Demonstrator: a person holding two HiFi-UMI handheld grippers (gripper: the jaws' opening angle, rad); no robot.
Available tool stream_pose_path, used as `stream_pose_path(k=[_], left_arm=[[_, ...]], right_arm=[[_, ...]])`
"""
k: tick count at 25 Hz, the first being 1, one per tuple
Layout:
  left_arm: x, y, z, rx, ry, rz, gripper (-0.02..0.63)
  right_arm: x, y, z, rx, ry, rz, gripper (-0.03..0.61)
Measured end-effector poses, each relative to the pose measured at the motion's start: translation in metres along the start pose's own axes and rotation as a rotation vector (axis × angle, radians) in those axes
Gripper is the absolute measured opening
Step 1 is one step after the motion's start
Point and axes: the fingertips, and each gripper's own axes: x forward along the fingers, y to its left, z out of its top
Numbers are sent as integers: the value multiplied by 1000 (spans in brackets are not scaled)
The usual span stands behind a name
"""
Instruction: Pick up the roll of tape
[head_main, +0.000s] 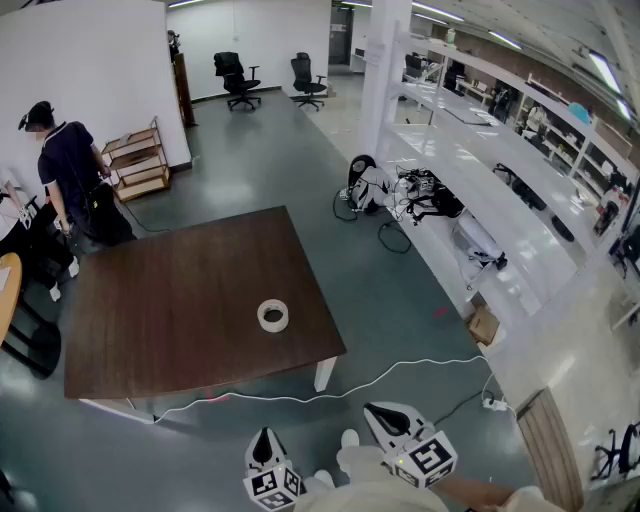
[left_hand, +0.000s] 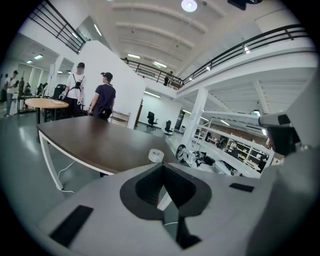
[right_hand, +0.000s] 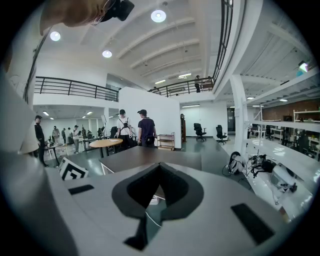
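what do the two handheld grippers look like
The left gripper and right gripper match: pale grey-white shells tapering to a point, with a black lining around a leaf-shaped hollow between the jaws. Small black rectangular strips sit on the shells. Each carries a white cube printed with black square markers.

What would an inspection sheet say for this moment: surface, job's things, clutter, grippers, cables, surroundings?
Surface: dark brown table, bare but for one item.
Job's things: roll of tape lies flat near the table's near right corner, untouched.
Clutter: nothing seen on the table.
Grippers: left gripper and right gripper both shut, empty, short of the table.
Cables: white cable runs across the floor.
Surroundings: person past the table's far left; office chairs behind; white shelving at right.
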Motion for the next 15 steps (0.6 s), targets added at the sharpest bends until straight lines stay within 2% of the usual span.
stream_pose_path(k=[3, 5, 7, 11, 13, 15], left_arm=[[-35, 11, 2, -76, -12, 32, 6], [-49, 3, 10, -94, -31, 4, 6], [-62, -19, 18, -62, -38, -44, 6], [-88, -70, 6, 55, 38, -96, 6], [-107, -90, -2, 63, 63, -96, 6], [-128, -107, -5, 56, 78, -100, 5]], right_arm=[[-15, 7, -11, 57, -1, -34, 6], [-20, 12, -17, 62, 0, -25, 6], [-23, 16, -25, 64, 9, 2, 6], [-41, 19, -42, 139, -7, 26, 6], [-57, 20, -48, 197, -14, 30, 8], [-74, 24, -50, 210, -21, 43, 8]])
